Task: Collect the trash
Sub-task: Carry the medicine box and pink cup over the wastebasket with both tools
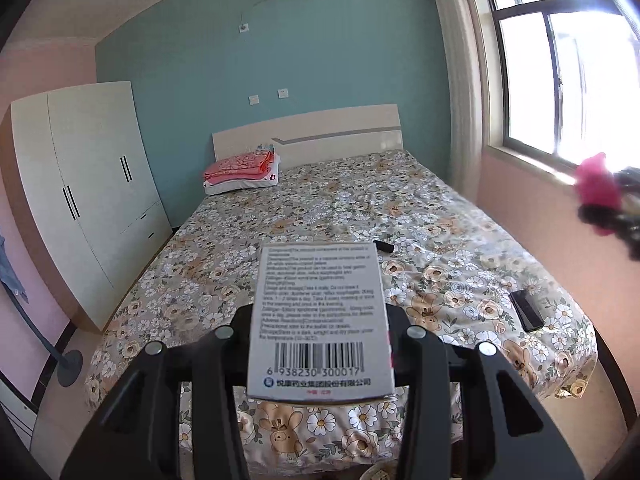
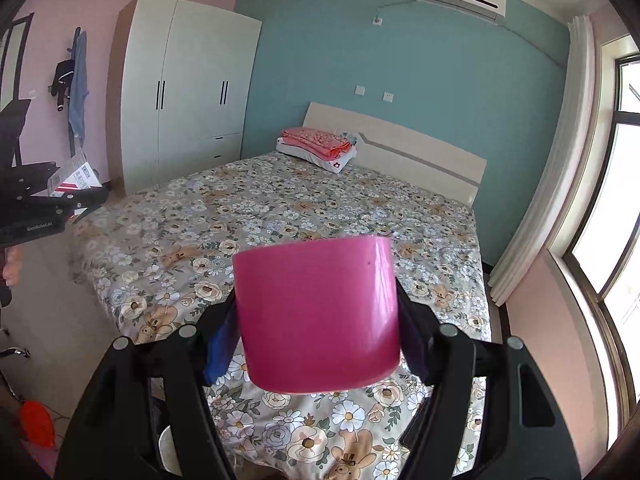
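Note:
My left gripper [image 1: 320,320] is shut on a white medicine box [image 1: 320,312] with printed text and a barcode, held above the foot of the bed. My right gripper [image 2: 318,308] is shut on a bright pink box [image 2: 318,312], its black fingers [image 2: 416,336] pressing both sides. In the left wrist view the pink box [image 1: 598,180] and the right gripper show blurred at the right edge. The right wrist view has the left gripper [image 2: 80,196] with the white box [image 2: 74,178] at the left edge.
A bed with a floral bear cover [image 1: 320,208] fills the middle. A black phone [image 1: 528,310] and a small dark object [image 1: 384,246] lie on it. Folded pink bedding [image 1: 240,170] sits by the headboard. A white wardrobe [image 1: 88,184] stands left, a window [image 1: 560,72] right.

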Available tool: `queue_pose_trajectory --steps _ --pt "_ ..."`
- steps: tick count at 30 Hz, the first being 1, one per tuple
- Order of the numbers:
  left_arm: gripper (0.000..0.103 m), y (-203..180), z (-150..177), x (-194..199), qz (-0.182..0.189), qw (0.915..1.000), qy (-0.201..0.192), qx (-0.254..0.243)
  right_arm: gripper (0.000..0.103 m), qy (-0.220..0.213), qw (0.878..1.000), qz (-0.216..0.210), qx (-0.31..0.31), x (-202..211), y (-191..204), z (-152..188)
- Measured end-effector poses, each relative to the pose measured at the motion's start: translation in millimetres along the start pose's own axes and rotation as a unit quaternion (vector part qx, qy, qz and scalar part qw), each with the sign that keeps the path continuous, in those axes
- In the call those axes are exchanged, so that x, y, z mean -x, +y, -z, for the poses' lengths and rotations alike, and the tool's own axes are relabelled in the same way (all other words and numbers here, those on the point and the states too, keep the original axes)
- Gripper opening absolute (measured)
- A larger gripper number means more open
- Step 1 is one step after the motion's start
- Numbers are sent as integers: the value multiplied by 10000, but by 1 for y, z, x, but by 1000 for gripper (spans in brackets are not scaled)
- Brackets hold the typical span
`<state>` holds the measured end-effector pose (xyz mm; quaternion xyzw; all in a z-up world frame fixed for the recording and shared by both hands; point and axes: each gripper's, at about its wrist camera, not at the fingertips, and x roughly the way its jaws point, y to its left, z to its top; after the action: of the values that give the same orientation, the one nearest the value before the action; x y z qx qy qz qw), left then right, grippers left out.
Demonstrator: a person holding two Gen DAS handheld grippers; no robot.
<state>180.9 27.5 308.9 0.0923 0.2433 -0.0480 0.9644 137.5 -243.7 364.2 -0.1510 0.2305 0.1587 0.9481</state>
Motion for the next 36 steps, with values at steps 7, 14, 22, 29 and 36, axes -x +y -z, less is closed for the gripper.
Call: queue_pose_trajectory --steps 7,14,22,29,36 --pt "45 -1 62 1 223 9991 316 -187 68 266 9990 -264 259 -1 43 64" --pt "45 -5 123 -15 579 9957 691 -198 68 499 9971 -563 120 -18 61 119" --pt "45 -13 181 -36 1002 9893 1042 -169 68 597 9949 -809 -12 -32 79 165" --pt "45 -22 233 -61 1368 9804 1415 -53 68 801 9916 -1008 -97 -51 100 213" --pt "45 -36 293 -98 1667 9651 2022 -13 68 1343 9837 -1186 -142 -92 126 272"
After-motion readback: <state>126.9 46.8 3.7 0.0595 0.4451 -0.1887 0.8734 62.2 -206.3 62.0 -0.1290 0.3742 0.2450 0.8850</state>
